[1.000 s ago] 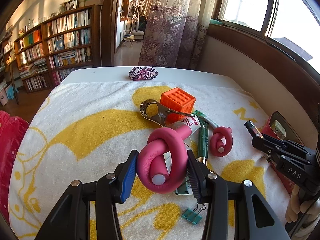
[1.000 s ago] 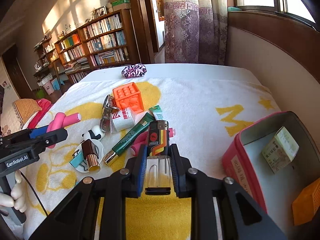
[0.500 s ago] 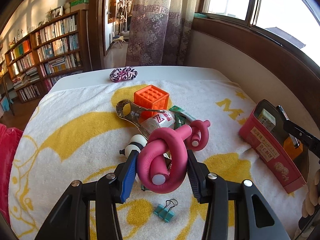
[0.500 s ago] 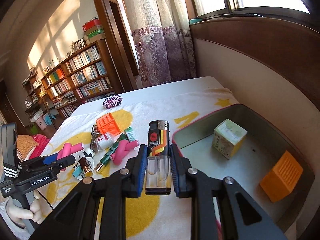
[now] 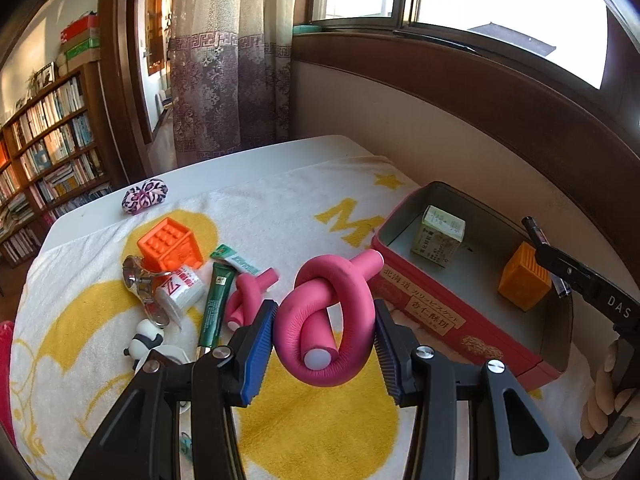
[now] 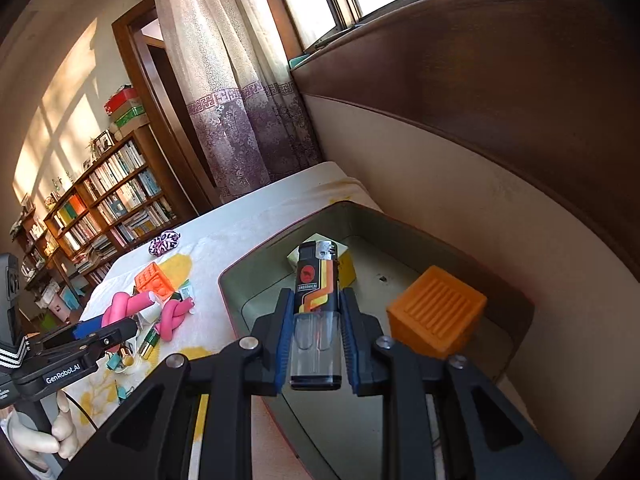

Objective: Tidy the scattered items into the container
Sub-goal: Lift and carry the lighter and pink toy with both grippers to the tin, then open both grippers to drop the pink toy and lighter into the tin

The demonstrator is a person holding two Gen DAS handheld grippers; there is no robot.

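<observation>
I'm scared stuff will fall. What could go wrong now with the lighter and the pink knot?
The lighter is pinched only near its clear bottom by the right hand-held gripper, so it might tip out early. It could land on the orange block inside the tin. The pink foam knot in the left hand-held gripper is not over the tin and may catch its rim.

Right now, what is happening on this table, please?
A person is tidying small items into a red tin. The right gripper is shut on a lighter and holds it over the open tin, beside an orange cube and a small box already inside. The left gripper holds a knotted pink foam roller short of the tin. Other items lie on the towel.
</observation>
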